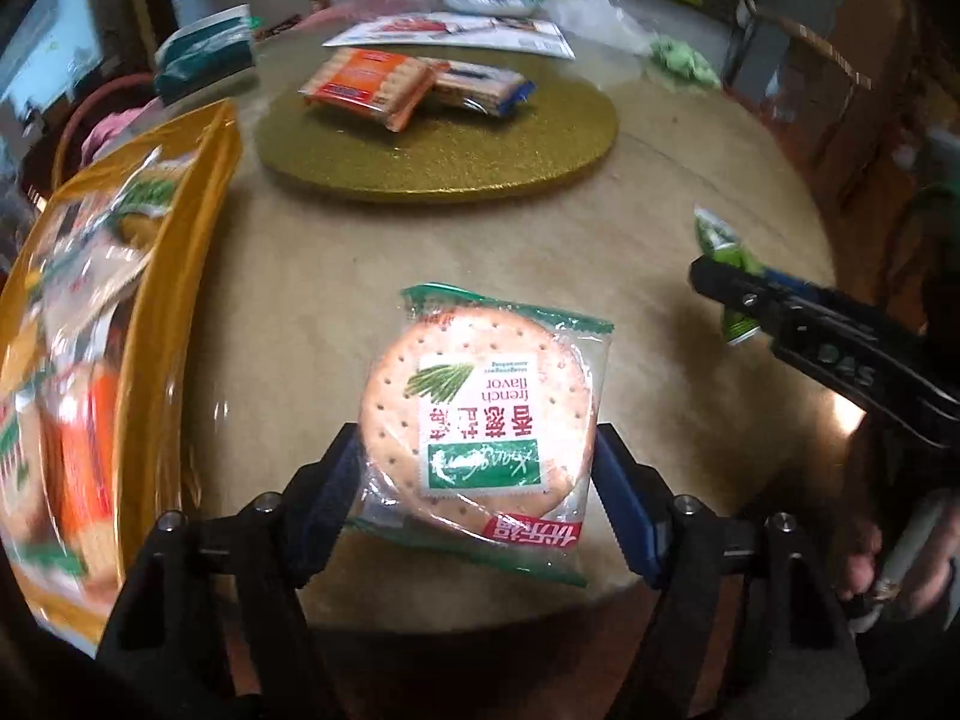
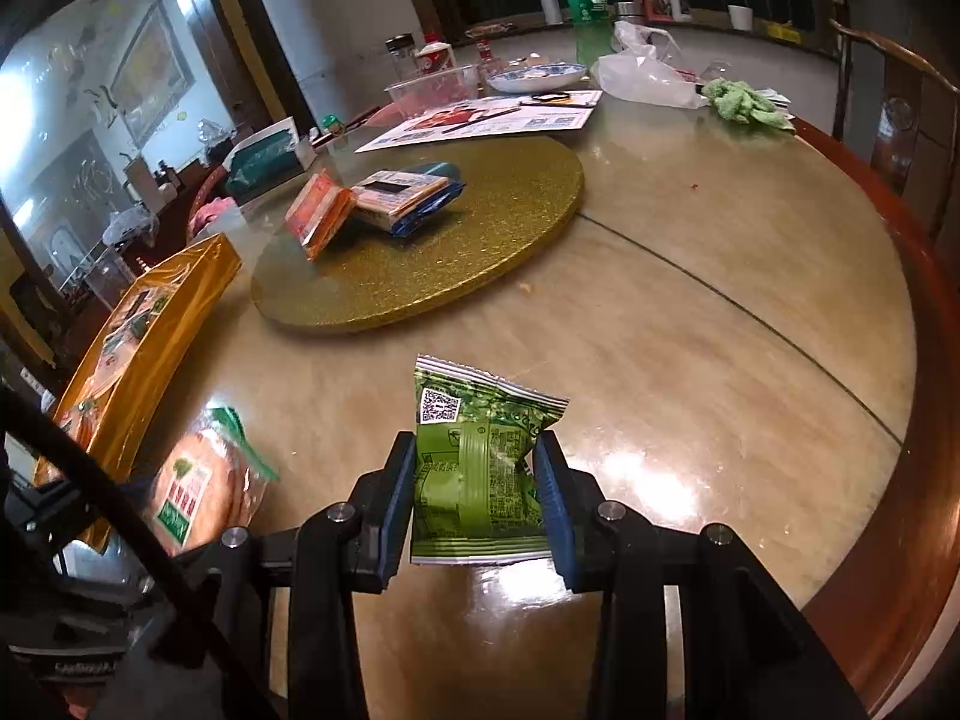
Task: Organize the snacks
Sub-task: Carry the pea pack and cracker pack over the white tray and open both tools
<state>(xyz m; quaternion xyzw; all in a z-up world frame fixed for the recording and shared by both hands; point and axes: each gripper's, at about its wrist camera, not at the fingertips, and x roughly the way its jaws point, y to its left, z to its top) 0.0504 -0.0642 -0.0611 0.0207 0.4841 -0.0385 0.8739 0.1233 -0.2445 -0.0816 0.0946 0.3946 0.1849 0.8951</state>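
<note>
Left gripper [image 1: 480,480]: jaws clamp round cracker pack [image 1: 480,414], above table [image 1: 660,180] near edge.
Right gripper [image 2: 477,492]: pinching green snack packet [image 2: 480,468].
Risk: slick wrappers may slip before the gold tray [image 1: 174,276] at the table's left edge.

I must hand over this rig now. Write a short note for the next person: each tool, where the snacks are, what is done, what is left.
Left tool: its blue pads sit on both sides of the round cracker pack; grip looks snug, but check it.
Right tool: shut on the green snack packet, held above the table.
Gold box: at the left, already holds several packs.
Gold round board: orange biscuit pack and blue biscuit pack lie on it.
Left: probably box both held packs, then those two.
</note>
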